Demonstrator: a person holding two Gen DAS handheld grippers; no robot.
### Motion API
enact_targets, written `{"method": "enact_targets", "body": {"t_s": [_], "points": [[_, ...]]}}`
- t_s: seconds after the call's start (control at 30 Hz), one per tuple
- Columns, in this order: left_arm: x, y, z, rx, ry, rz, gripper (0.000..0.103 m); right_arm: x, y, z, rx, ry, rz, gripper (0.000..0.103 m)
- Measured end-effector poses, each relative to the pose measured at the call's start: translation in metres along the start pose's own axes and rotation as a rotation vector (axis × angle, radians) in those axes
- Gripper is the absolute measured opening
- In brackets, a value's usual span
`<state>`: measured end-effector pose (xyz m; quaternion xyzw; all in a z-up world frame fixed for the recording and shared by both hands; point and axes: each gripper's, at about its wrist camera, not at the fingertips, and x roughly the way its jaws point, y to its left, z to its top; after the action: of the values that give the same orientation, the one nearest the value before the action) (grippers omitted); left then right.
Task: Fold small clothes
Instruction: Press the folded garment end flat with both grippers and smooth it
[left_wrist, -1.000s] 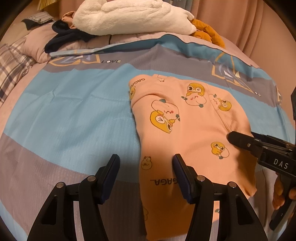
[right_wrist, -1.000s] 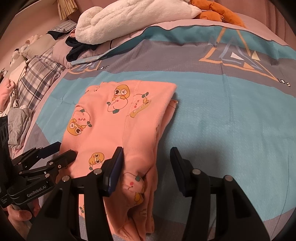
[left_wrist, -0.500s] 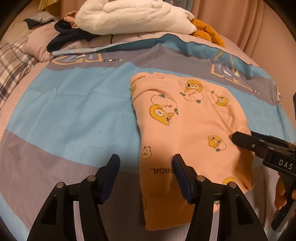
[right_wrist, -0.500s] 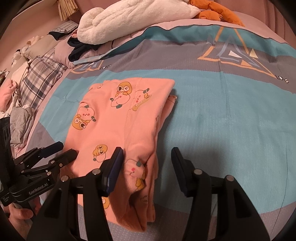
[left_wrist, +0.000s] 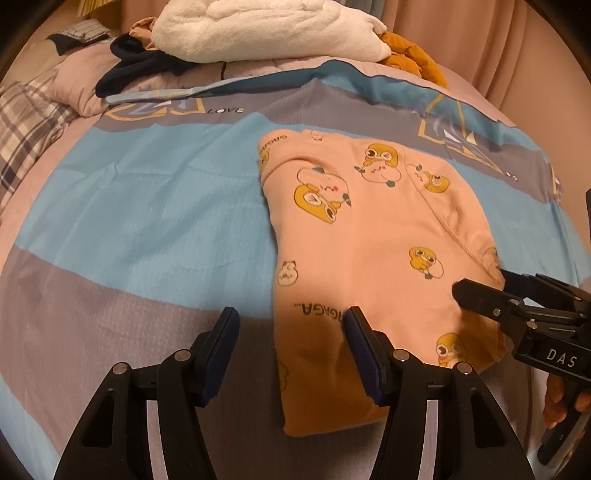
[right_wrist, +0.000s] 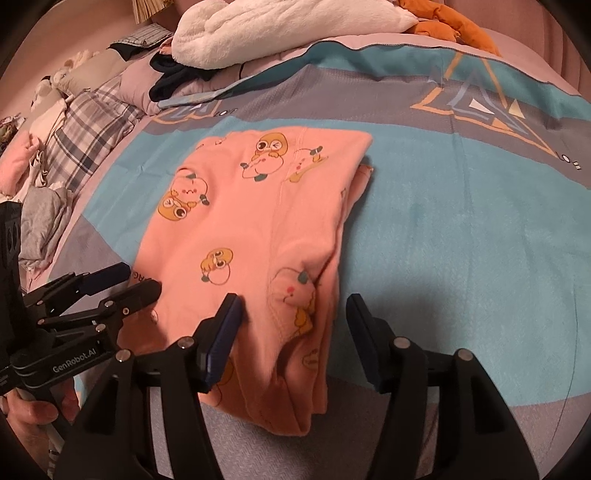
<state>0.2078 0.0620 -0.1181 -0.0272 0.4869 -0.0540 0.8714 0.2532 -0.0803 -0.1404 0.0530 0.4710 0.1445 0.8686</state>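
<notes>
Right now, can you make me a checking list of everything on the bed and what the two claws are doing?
Surface: a bedspread with blue and grey bands.
Job's things: pink pyjamas with yellow cartoon prints, folded, lying flat on the bedspread.
Clutter: a fluffy white blanket, dark clothes and an orange cloth at the far end; a checked pillow and a grey cloth at the side.
Grippers: left claw open over the near left edge of the pyjamas; right claw opening above the near right edge, pinching nothing.
Cables: nothing seen.
Surroundings: pink curtains behind the bed.
</notes>
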Motion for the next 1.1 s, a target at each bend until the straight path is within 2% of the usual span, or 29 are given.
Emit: {"method": "enact_targets", "body": {"t_s": [1.1], "points": [[0.003,-0.001,-0.003,-0.003,0.028,0.010,0.059,0.003,0.004,-0.014,-0.036,0.026,-0.042,0.059]]}}
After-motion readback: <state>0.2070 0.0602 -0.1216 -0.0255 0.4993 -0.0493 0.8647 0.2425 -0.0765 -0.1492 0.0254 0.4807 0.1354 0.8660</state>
